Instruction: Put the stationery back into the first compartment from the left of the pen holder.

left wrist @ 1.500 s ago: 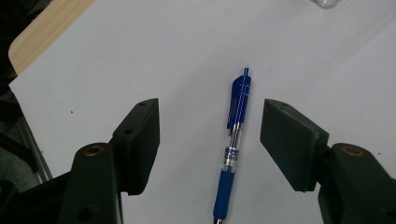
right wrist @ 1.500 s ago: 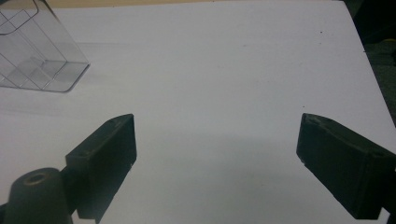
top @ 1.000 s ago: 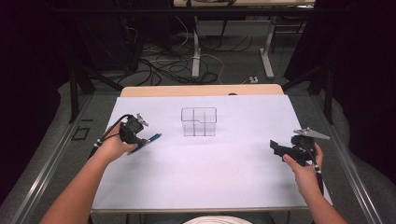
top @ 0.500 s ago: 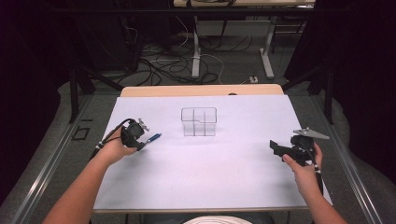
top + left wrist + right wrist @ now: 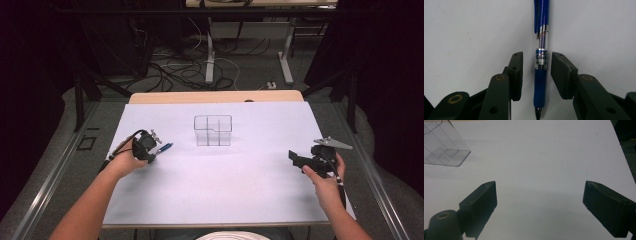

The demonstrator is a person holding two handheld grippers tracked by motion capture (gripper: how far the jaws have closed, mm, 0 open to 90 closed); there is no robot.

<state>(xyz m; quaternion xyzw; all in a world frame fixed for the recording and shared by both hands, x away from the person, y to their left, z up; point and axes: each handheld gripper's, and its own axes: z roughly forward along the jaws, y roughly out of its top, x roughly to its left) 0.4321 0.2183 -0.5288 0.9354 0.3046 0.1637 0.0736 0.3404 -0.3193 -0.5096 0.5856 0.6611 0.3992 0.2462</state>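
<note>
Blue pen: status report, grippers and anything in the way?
Left gripper jaws just closing around blue pen, small gaps both sides, not yet gripped. Right gripper open, empty. Clear organizer apart; nothing obstructing.

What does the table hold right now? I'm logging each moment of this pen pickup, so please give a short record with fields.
surface: white table
pen: blue click pen lying on the table, between the left tool's jaws
left tool: left tool astride the pen; jaws have just been closing, with small gaps visible on both sides, so no grip yet
right tool: right tool at the table's right side, jaws wide apart, nothing between them
container: clear divided box standing mid-table, apart from both tools
</note>
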